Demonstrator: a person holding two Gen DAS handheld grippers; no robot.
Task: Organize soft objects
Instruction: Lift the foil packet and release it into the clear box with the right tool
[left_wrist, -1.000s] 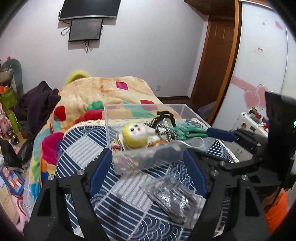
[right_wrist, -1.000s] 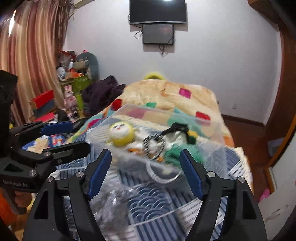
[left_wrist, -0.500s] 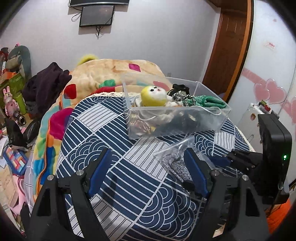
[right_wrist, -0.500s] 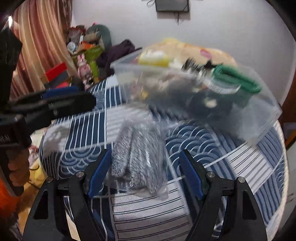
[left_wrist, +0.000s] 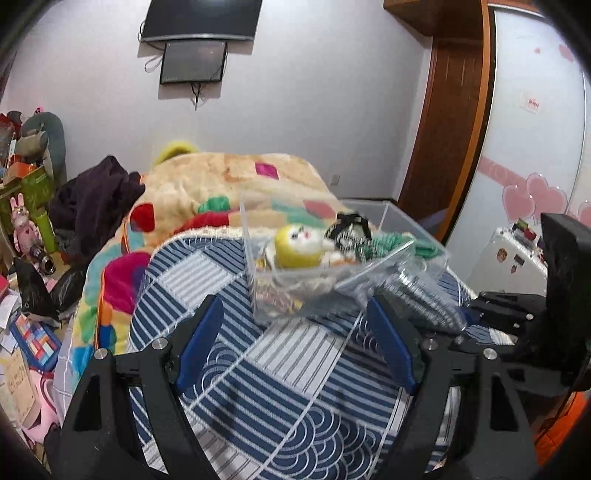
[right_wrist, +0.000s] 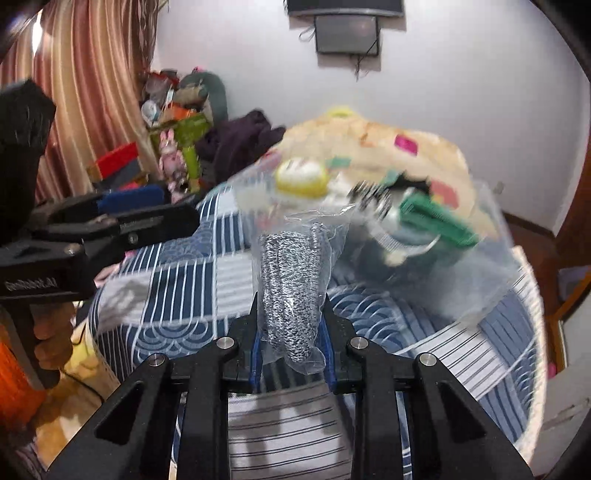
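On the blue patterned bedspread (left_wrist: 295, 369), the right gripper (right_wrist: 291, 343) pinches a bagged knit item (right_wrist: 291, 280) to carry it toward the clear bin (left_wrist: 332, 273), while the left gripper (left_wrist: 295, 339) waits with jaws spread.

**Bagged knit now clamped and lifted**

Your right tool (right_wrist: 291, 332) has closed on the clear bag of grey knit (right_wrist: 291, 280), which half a second ago lay flat on the bed between spread fingers. The bag now stands up off the quilt, rising toward 12 o'clock against the clear bin (right_wrist: 424, 236). Your left tool (left_wrist: 295, 339) has swung back to face the bin.
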